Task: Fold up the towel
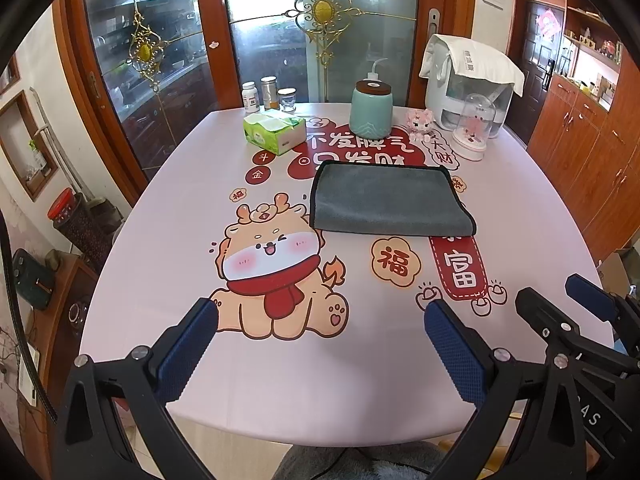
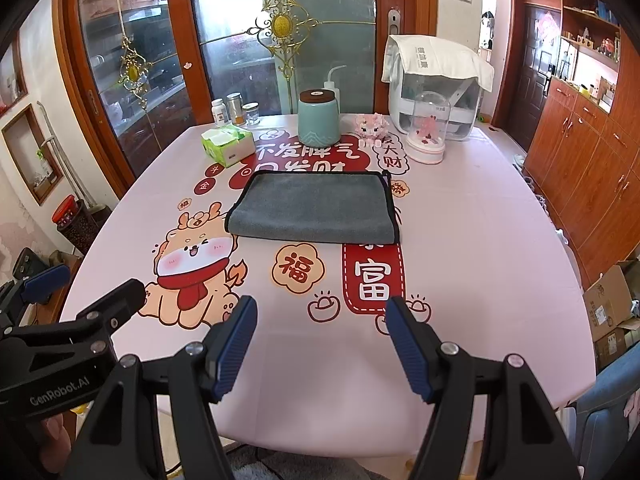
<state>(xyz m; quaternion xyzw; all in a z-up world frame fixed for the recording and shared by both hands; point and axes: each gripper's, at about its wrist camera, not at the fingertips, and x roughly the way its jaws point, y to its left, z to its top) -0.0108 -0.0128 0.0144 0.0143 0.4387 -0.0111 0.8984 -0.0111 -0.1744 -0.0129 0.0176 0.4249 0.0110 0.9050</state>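
Both grippers, left point(image 1: 320, 316) and right point(image 2: 322, 312), hover with fingers spread, empty. Towel point(image 2: 314, 210) lies ahead mid-table, long axis crosswise; right gripper appears marginally nearer.

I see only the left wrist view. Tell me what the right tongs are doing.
Observer: The right tongs are open with nothing between them, over the table's near part, short of the towel.
Operator: Report the towel's far right corner.
Observer: A small black loop sticks out there.
Operator: Check off the table's near right corner.
Observer: What looks like a blue chair stands there.
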